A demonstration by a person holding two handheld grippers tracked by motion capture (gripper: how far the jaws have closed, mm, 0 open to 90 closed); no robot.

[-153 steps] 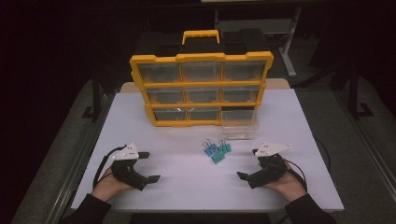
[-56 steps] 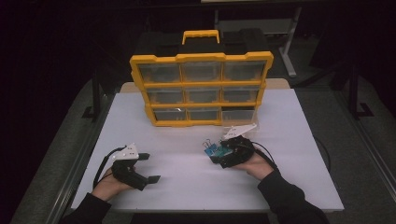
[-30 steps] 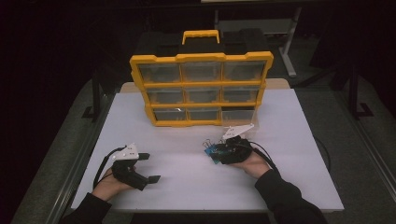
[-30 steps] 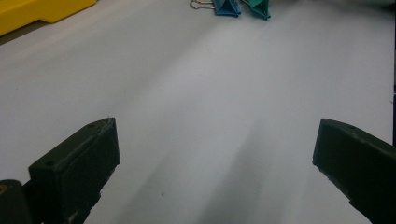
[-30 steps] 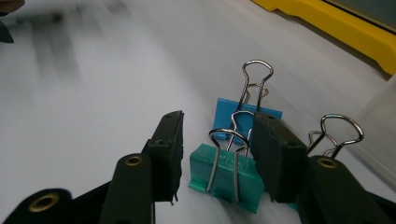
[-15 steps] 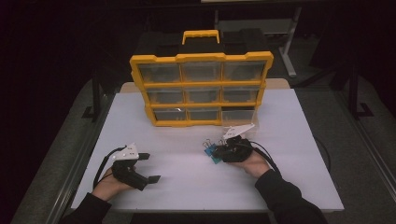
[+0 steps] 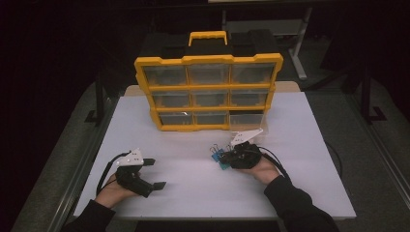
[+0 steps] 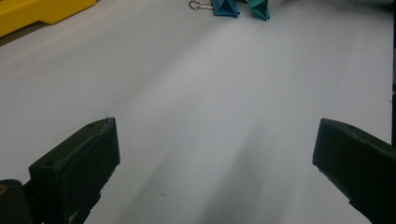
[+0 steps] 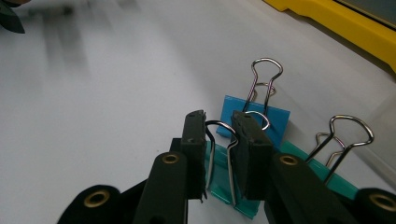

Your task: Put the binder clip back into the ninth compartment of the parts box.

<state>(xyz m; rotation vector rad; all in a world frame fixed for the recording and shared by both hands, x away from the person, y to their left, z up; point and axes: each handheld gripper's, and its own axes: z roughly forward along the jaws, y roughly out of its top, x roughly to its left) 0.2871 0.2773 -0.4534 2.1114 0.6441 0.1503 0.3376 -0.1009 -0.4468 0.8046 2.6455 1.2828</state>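
Observation:
A few binder clips [image 7: 218, 157] lie on the white table [image 7: 290, 145] in front of the yellow organizer. My right gripper [image 7: 226, 157] is at them. In the right gripper view its jaws have just been closing, and the right gripper [image 9: 219, 127] is shut on the wire handles of a teal binder clip [image 9: 220, 186]. A blue clip [image 9: 276, 122] lies just behind it and another teal clip [image 9: 337, 183] to its right. My left gripper [image 7: 155, 173] rests at the front left, open and holding nothing; the left gripper [image 8: 215, 154] view shows the blue clip [image 8: 226, 8] far ahead.
A yellow organizer [image 7: 208, 92] with clear drawers and a top handle stands upright at the back of the table. A clear drawer [image 7: 247, 121] sits pulled out at its lower right, just behind my right hand. Dark floor surrounds the table.
My right gripper came in from the front right to the clips, and its jaws have narrowed onto the teal clip's handles. The left gripper has not moved.

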